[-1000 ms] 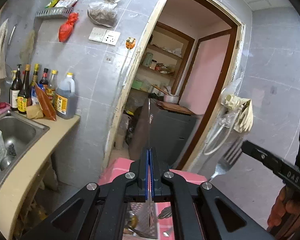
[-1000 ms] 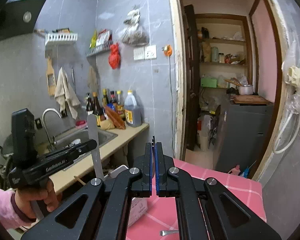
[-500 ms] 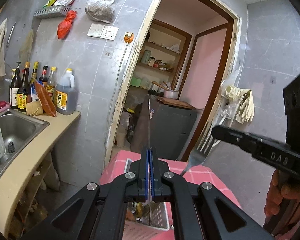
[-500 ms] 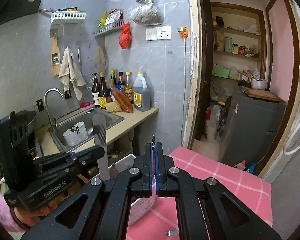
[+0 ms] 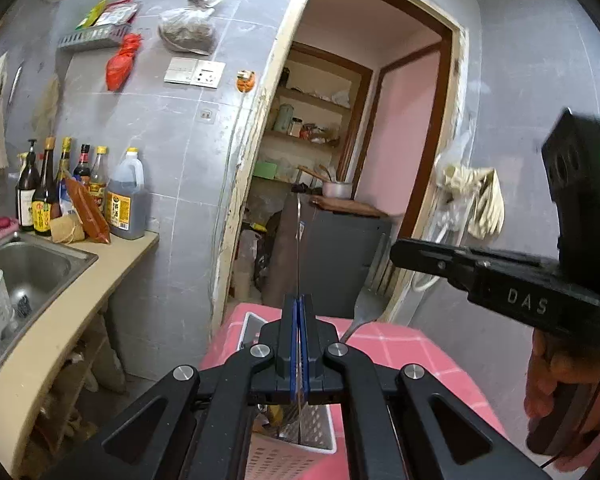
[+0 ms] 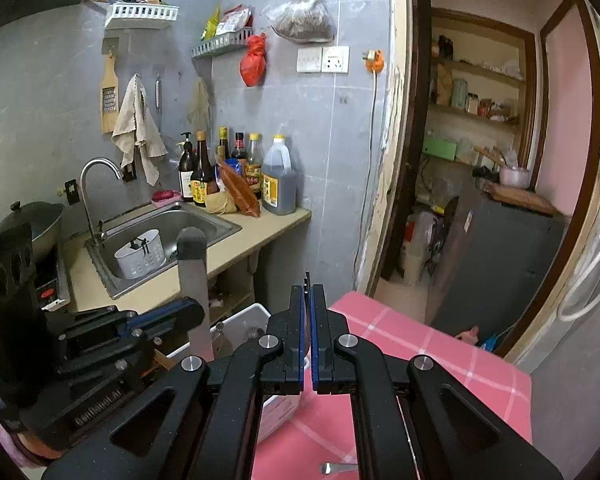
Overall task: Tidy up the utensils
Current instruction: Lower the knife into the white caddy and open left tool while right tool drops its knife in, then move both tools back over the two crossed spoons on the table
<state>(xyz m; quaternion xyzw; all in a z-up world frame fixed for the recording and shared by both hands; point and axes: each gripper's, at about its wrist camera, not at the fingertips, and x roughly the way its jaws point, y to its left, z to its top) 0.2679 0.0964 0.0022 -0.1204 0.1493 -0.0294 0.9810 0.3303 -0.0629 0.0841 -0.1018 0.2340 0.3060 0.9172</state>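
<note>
My left gripper (image 5: 298,322) is shut on a flat steel utensil (image 5: 298,240) that stands upright edge-on, its lower end inside the white perforated utensil basket (image 5: 300,446). In the right wrist view the same utensil (image 6: 194,280) shows as a broad steel handle with a dark tip, held by the left gripper (image 6: 168,316) over the basket (image 6: 246,320). My right gripper (image 6: 308,312) is shut on a fork, seen edge-on between the pads; its tines (image 5: 366,306) show in the left wrist view under the right gripper (image 5: 398,252). A spoon (image 6: 338,468) lies on the pink checked tablecloth (image 6: 420,360).
A counter with a steel sink (image 6: 160,236), a white strainer cup (image 6: 140,258) and several sauce bottles (image 6: 236,172) stands to the left. A doorway (image 6: 480,160) with shelves and a grey cabinet (image 6: 500,260) lies ahead. Gloves (image 5: 476,196) hang on the right wall.
Both grippers have come lower and nearer the basket. The right gripper with the fork has moved left, closer to the left gripper. The steel utensil now reaches into the basket.
</note>
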